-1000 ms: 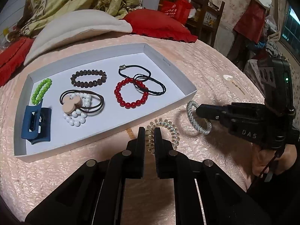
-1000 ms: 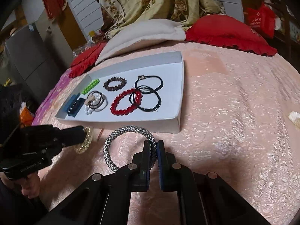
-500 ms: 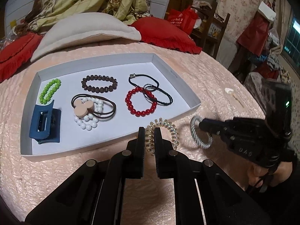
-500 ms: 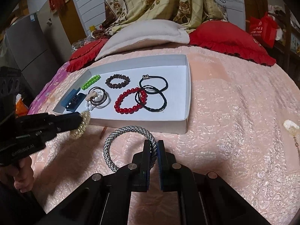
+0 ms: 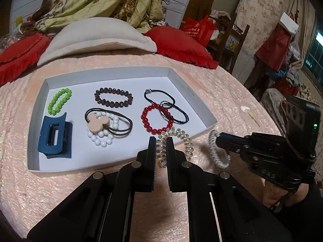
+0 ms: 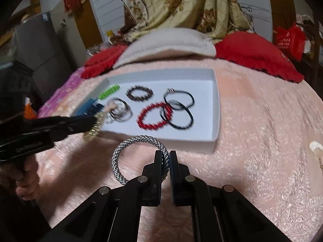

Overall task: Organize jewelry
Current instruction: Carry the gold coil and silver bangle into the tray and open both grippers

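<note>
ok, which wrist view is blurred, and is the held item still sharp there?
Right wrist view: motion blur smears the tray and its jewelry, yet the silver braided ring in the claw stays sharp. Left wrist view: crisp throughout, fisheye bending at the edges.

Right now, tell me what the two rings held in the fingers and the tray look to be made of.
Coil ring: clear, glossy plastic spiral by the look, glinting, faintly golden.
Braided ring: woven black-and-white cord, probably fabric-covered elastic; matte, with a regular speckled weave.
Tray: white, matte, with thin folded walls; likely cardboard.
</note>
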